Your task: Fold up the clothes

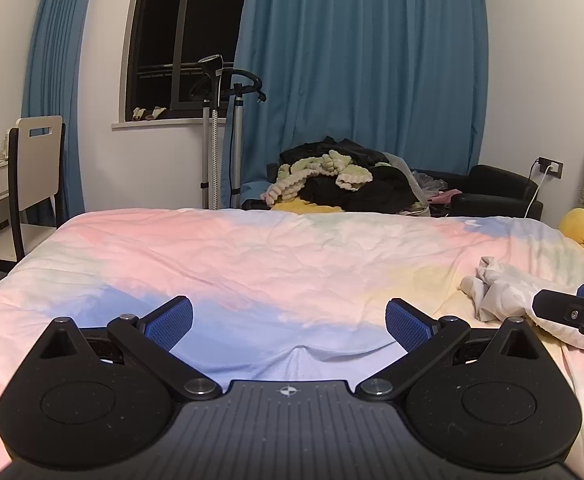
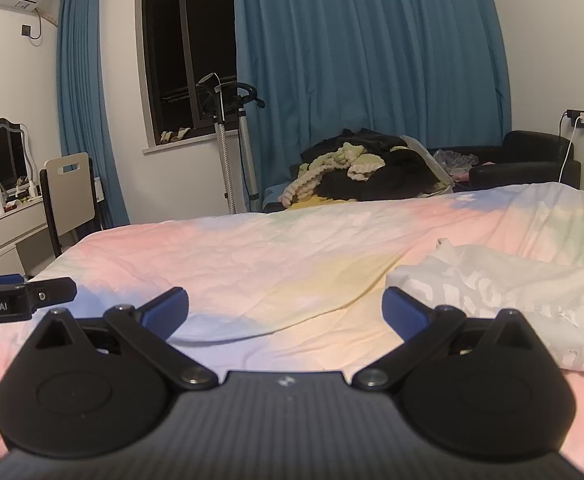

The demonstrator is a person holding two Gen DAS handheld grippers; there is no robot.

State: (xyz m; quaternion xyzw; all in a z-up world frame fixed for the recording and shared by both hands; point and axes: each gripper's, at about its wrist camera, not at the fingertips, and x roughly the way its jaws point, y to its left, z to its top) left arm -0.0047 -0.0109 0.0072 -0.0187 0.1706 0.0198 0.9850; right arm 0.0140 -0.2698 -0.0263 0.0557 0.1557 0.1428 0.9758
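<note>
The bed takes up most of both views, covered in a pastel tie-dye duvet in pink, blue and yellow, pretty wrinkled but basically bare across the middle. Behind it there's a blue curtain, a dark window, and a heap of dark and pale-green clothes on what looks like a sofa, so plenty more laundry waiting, I'd guess. The one that matters right now is the crumpled white garment lying bunched up on the right side of the bed; from the right wrist view it's just beside the right-hand finger, and I can't tell whether it touches it. Both tools are empty: the left gripper has its jaws spread wide with nothing between them, hovering low over the blue patch of duvet, and the right gripper is spread wide too, holding nothing. So folding hasn't really started; this looks like the reach-and-grab stage. My take: don't pinch the lump in the middle. Go for an edge or corner with the right one, get only a single layer between the blue pads, then bring the left over to a second corner and drag it out flat onto the open middle of the bed before any fold. The fabric looks thin and lacy, so it'll probably snag or bunch if yanked.
</note>
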